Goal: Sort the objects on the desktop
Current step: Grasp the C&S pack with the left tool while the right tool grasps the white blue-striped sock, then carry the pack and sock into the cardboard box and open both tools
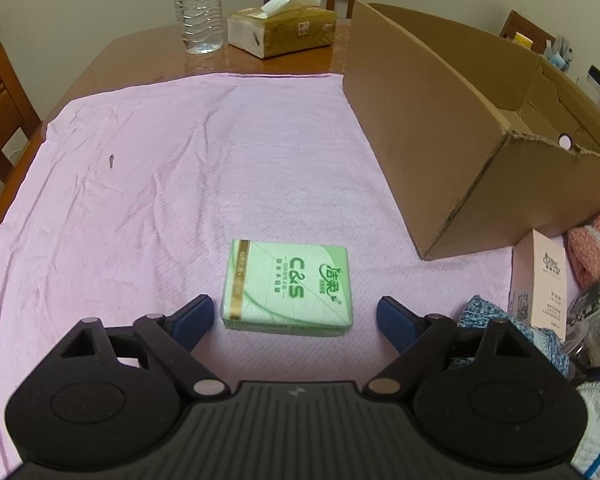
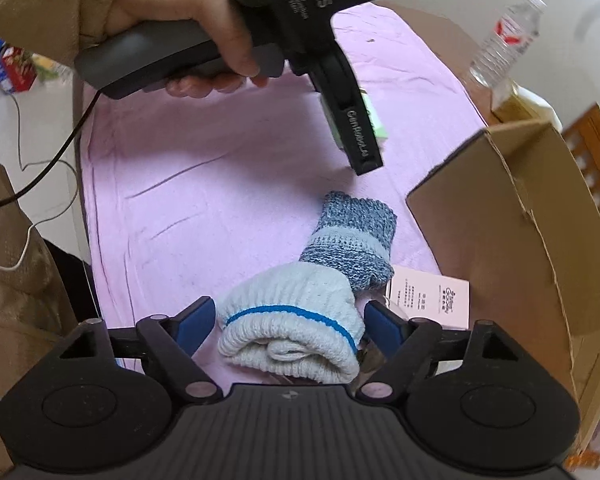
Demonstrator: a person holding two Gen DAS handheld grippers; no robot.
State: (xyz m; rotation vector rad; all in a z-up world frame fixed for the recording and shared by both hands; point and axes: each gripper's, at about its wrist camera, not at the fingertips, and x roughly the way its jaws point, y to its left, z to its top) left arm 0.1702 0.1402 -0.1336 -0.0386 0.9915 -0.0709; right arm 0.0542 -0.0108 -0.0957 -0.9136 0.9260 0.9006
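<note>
1. Left wrist view: the left gripper (image 1: 295, 316) hangs over a green tissue pack (image 1: 288, 289), which lies flat on the pink cloth (image 1: 140, 168) between its fingers, placed for a pickup. The jaws stand apart, clear of the pack. A cardboard box (image 1: 440, 152) waits ahead to the right.
2. Right wrist view: the right gripper (image 2: 289, 322) straddles a rolled white sock (image 2: 292, 320), jaws apart; the right pad looks close against it, the left clear. A blue sock (image 2: 352, 240) lies just ahead.

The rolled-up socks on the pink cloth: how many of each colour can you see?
White with a blue stripe: 1
Blue-grey speckled: 1
Pink-orange: 1
Total: 3
</note>
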